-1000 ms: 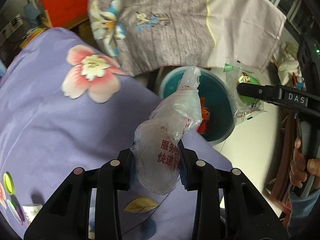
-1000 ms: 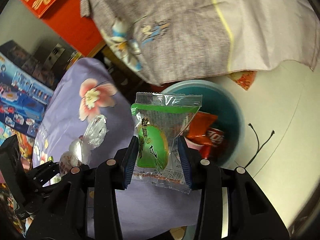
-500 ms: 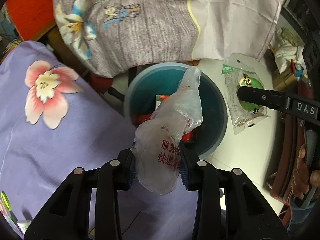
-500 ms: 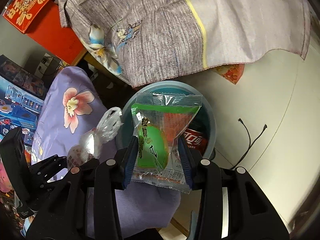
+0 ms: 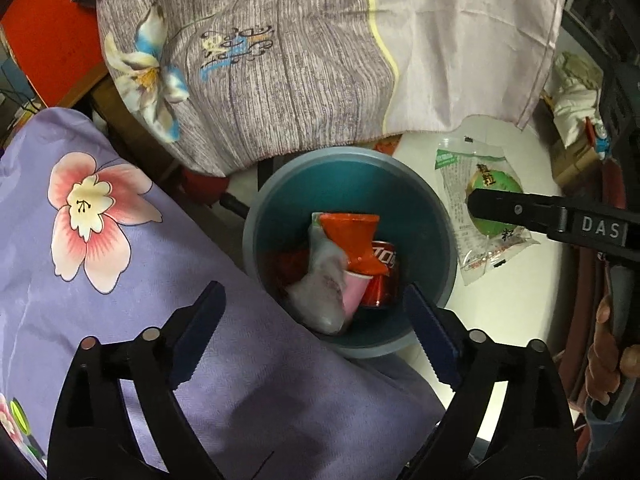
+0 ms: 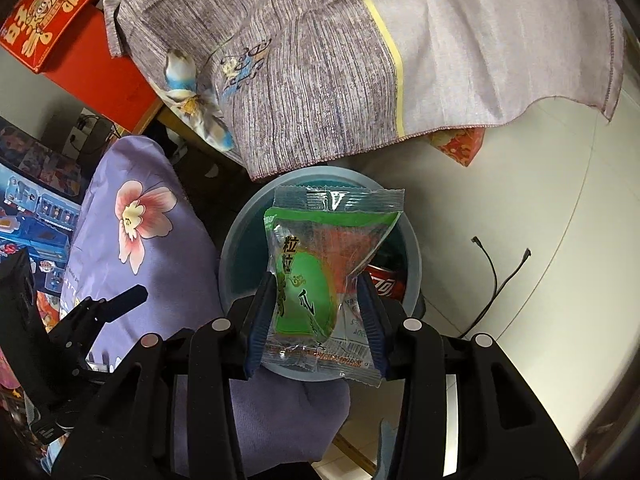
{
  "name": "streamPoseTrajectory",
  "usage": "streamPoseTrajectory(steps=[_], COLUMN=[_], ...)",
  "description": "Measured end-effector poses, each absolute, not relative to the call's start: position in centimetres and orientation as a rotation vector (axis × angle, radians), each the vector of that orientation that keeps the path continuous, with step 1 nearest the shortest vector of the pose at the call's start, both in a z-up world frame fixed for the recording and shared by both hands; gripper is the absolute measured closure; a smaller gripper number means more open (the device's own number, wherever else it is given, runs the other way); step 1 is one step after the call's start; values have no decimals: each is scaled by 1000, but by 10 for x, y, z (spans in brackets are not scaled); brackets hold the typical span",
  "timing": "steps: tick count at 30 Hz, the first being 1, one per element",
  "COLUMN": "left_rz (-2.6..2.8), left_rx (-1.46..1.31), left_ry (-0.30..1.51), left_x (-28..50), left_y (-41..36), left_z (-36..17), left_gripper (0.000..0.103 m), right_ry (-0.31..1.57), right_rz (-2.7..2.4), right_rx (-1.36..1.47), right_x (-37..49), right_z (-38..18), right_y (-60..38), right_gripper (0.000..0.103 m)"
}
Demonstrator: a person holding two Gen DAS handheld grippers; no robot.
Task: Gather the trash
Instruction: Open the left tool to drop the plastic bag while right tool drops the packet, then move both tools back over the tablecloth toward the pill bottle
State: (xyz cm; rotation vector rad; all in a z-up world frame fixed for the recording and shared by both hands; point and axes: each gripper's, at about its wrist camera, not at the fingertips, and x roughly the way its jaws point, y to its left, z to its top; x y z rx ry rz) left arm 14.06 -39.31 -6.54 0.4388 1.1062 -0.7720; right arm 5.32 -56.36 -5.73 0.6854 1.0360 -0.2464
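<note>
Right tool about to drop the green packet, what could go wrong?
1. The green snack packet hangs over the near rim of the teal bin; released there, it might land outside.
2. The right tool pinches only its lower half, so the film may cling to one pad.

The right tongs (image 6: 316,316) clamp a green snack packet (image 6: 320,280) above the teal bin (image 6: 240,248).
</note>
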Motion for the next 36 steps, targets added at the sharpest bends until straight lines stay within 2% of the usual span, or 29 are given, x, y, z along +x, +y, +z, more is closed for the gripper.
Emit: streamPoseTrajectory(steps=[4,14,19,21,36], left_rz=[-760,-749,-750,-751,-753], left_rx=[427,398,385,385,367], left_ry=[1107,1137,1140,1140,1128], left_x=[142,145,147,147,145], left_y=[-388,-376,-371,-370,-353], left_z=[-66,-73,-72,-71,-64], left_gripper=[6,6,6,6,5], right_ry=[1046,1083,1090,1092,1130], right_rz=[-243,-225,-205,-203,-232], right_rx=[673,652,639,639,630], right_x=[57,71,78,80,80], right_z=[-59,-67,-67,-67,-68], right_y=[-561,-552,-544,-541,-529], right_gripper=[61,59,34,30,22])
